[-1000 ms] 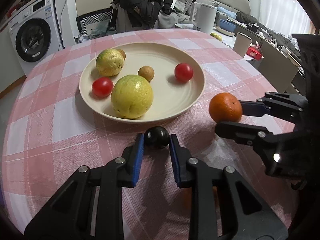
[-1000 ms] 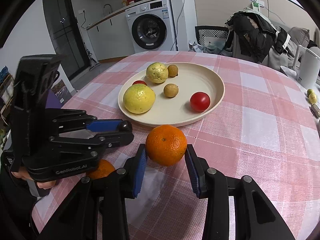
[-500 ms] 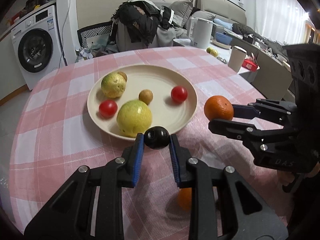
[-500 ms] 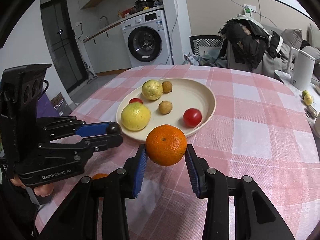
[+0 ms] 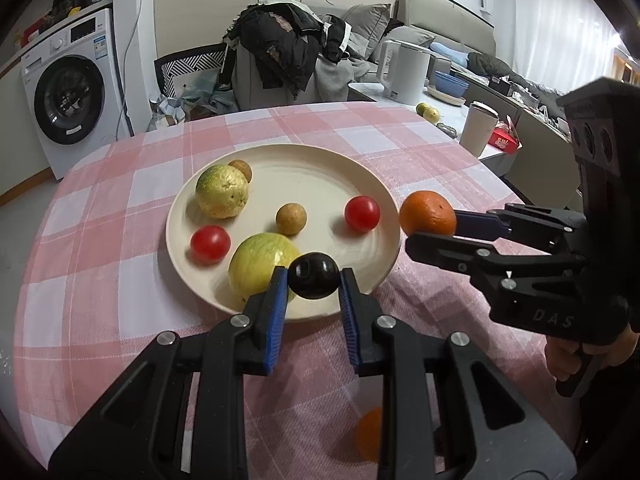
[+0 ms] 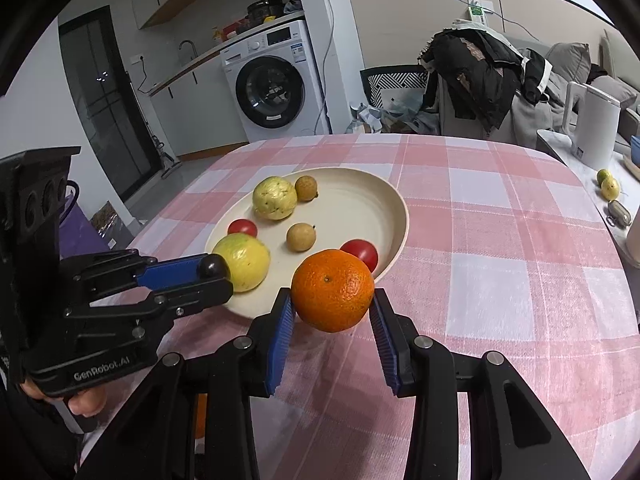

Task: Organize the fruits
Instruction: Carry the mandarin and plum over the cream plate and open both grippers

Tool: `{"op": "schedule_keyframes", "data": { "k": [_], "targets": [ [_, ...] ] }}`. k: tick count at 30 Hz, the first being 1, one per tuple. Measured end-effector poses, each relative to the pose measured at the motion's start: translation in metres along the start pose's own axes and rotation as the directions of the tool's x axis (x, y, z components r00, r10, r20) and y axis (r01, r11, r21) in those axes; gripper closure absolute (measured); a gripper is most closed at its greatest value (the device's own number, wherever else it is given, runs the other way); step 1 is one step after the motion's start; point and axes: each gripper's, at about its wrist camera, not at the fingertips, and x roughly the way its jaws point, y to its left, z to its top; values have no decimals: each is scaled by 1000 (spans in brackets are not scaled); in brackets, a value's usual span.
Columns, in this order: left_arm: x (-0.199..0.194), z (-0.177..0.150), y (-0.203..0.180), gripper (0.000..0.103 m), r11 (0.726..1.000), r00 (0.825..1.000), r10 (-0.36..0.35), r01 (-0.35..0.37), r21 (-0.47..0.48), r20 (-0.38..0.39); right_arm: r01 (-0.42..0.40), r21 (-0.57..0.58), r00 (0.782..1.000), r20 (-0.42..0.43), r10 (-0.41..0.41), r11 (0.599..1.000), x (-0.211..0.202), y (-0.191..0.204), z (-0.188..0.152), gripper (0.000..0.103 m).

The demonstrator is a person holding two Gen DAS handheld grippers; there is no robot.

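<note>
Pink-and-white checked cloth covers the round tabletop [image 5: 100, 240], with a washing machine [image 5: 68, 88] and a clothes-draped chair [image 5: 280, 52] behind it. Near the middle sits a cream plate [image 5: 304, 168] already carrying two yellow-green guavas [image 5: 222, 196], two red tomatoes [image 5: 210, 243] and two small brown longans [image 5: 291, 219], so it is evidently the collecting dish.

Each claw brings a further fruit toward it. The left claw [image 5: 314, 284] is clamped on a small dark plum [image 5: 314, 275], pinched at its widest part between the blue pads [image 5: 276, 300], and holds it over the plate's near rim just beside the front guava. The right claw [image 6: 332, 300] is closed around an orange [image 6: 333, 290], gripped likewise across its middle and raised above the cloth at the plate's right edge, close to one tomato.

Both fruits appear lifted clear of the rim so they can pass over it without knocking it. The open space in the plate's centre and far right looks the likely landing ground.

Another orange fruit [image 5: 370, 432], partly hidden under the left claw, lies on the cloth awaiting its turn.
</note>
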Motion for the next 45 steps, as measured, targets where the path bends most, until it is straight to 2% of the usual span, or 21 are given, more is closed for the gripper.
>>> {"op": "schedule_keyframes", "data": {
  "k": [27,30,31,35,38,40,42,44,45],
  "targets": [
    [22,12,-12,80,999,1000,-14,15,39,-15,7,-3,1000,-18,-7,1000,22,-5,6,63],
    [23,12,-13,80,999,1000,-10,11,44,-17,18,-19,1000,-11,-18,1000,21,-4,5,60],
    [23,11,-13,80,999,1000,-9,10,44,-16,18,-22,1000,-5,-18,1000,20,-4,6,54],
    [24,11,-13,80,999,1000,-2,3,41,-14,55,-32,998,26,-54,998,13,-4,6,43],
    [22,11,-12,72,999,1000,24,-24,46,-9,73,-31,996,47,-72,997,6,-6,6,30],
    [18,10,-11,64,999,1000,29,-29,42,1,86,-32,995,60,-84,996,0,-5,6,25],
    [12,10,-10,47,998,999,48,-48,39,12,95,-33,993,75,-93,995,-7,-6,5,20],
    [5,8,-8,34,998,998,62,-63,31,29,101,-28,991,89,-98,994,-14,-6,4,10],
    [0,7,-6,27,998,997,61,-62,26,39,101,-25,991,94,-99,995,-18,-7,3,8]
  ]
}}
